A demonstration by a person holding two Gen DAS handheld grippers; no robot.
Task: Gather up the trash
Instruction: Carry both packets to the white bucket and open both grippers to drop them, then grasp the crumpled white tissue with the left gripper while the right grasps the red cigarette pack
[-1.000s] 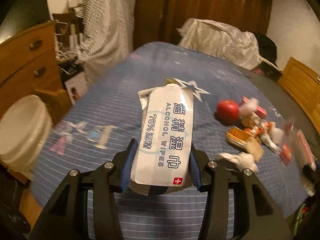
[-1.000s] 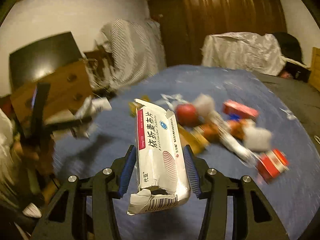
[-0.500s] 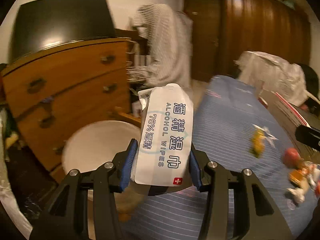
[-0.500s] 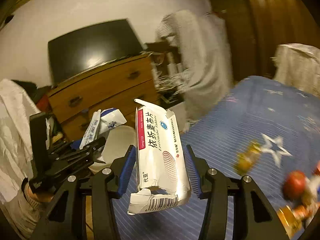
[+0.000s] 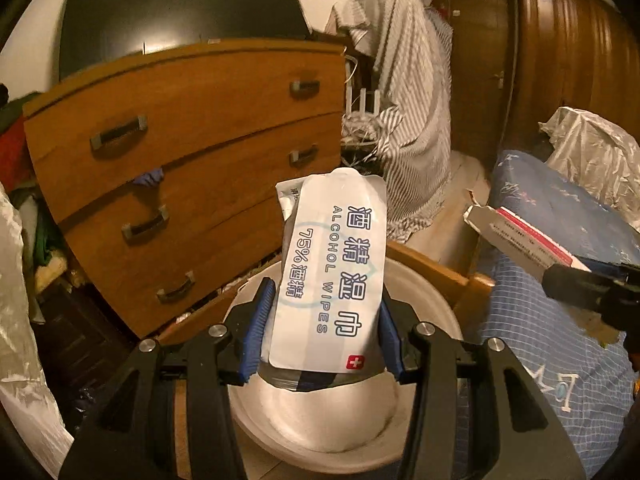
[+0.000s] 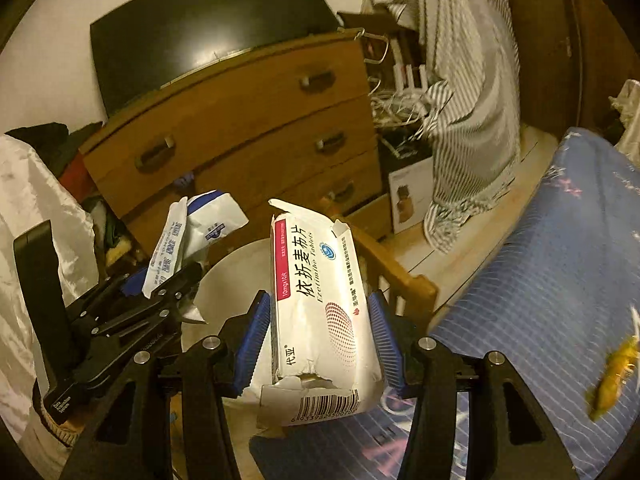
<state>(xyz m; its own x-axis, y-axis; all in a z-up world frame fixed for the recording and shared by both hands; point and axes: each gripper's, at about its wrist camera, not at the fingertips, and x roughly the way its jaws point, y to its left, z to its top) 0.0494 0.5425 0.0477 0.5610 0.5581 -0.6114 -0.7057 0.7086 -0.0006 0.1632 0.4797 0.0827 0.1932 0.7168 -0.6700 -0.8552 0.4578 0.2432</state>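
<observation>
My left gripper is shut on a white alcohol wipes pack and holds it over a white round bin beside the bed. My right gripper is shut on a torn white medicine box, held near the bin at the bed's edge. The left gripper with its wipes pack shows at the left of the right wrist view. The medicine box enters the left wrist view from the right.
A wooden chest of drawers stands behind the bin, with a dark screen on top. A striped cloth hangs beside it. The blue bed cover lies at the right with a yellow wrapper on it.
Both grippers swung left from over the bed's littered cover to the bin by the drawers. Each still holds its item.
</observation>
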